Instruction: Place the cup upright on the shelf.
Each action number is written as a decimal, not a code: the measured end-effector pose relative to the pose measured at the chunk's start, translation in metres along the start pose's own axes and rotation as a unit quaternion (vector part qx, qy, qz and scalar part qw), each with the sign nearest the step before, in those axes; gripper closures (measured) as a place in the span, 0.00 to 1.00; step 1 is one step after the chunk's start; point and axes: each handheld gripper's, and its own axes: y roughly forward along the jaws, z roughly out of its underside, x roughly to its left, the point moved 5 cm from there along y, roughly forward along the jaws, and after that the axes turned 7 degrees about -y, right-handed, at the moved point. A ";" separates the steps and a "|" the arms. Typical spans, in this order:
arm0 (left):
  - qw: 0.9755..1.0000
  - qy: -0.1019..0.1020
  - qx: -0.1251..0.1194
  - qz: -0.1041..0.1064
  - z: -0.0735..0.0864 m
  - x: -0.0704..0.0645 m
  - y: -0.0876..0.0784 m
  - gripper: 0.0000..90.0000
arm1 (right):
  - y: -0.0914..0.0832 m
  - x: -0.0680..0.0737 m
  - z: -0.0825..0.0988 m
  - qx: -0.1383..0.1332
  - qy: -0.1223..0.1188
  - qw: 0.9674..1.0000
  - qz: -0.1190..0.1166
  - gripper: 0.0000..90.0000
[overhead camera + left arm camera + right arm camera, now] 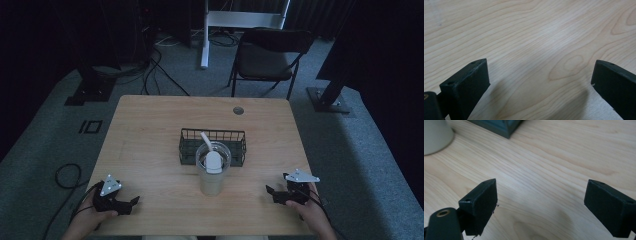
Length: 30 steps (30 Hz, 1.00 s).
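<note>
A clear plastic cup (pixel 213 170) stands at the middle of the wooden table (pixel 150 130), with a white spoon-like utensil (pixel 211 156) leaning inside it. Right behind the cup sits a dark wire basket (pixel 186 146). My left gripper (pixel 134 202) rests near the front left edge, open, with bare wood between its jaws (pixel 539 75). My right gripper (pixel 270 192) lies near the front right edge, open as well, jaws wide apart over bare wood (pixel 541 192). In the right gripper view the cup's base (pixel 435 135) and a basket corner (pixel 501 127) sit at the top left.
A round cable hole (pixel 238 110) is at the table's far right. Beyond the table stand a dark folding chair (pixel 267 57), a white desk leg (pixel 204 35) and black stands with cables on the carpet. Bare tabletop lies to each side of the cup.
</note>
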 end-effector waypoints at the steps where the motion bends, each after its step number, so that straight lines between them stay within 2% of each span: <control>1: 1.000 0.007 -0.002 0.005 -0.003 -0.004 0.001 0.02 | 0.000 0.003 -0.004 -0.003 -0.006 1.000 -0.005 0.13; 8: 1.000 0.023 -0.012 0.017 -0.015 -0.016 0.005 0.02 | 0.005 0.013 -0.016 -0.010 -0.026 0.999 -0.018 0.13; 9: 0.999 0.026 -0.018 0.022 -0.018 -0.020 0.005 0.02 | 0.007 0.017 -0.020 -0.011 -0.031 0.999 -0.024 0.13; 14: 0.998 0.038 -0.019 0.035 -0.022 -0.030 0.008 0.02 | 0.010 0.029 -0.028 -0.019 -0.046 0.998 -0.044 0.13; 17: 0.998 0.041 -0.018 0.036 -0.023 -0.033 0.010 0.02 | 0.011 0.034 -0.032 -0.025 -0.048 0.997 -0.050 0.13; 19: 0.998 0.055 -0.014 0.032 -0.026 -0.039 0.014 0.02 | 0.013 0.040 -0.037 -0.035 -0.047 0.997 -0.058 0.13; 24: 0.996 0.068 -0.021 0.049 -0.036 -0.053 0.019 0.02 | 0.017 0.047 -0.042 -0.042 -0.051 0.995 -0.071 0.13; 27: 0.996 0.075 -0.026 0.051 -0.042 -0.060 0.022 0.02 | 0.018 0.053 -0.044 -0.050 -0.049 0.994 -0.085 0.13; 30: 0.994 0.076 -0.033 0.067 -0.047 -0.068 0.025 0.02 | 0.019 0.057 -0.046 -0.056 -0.052 0.993 -0.092 0.13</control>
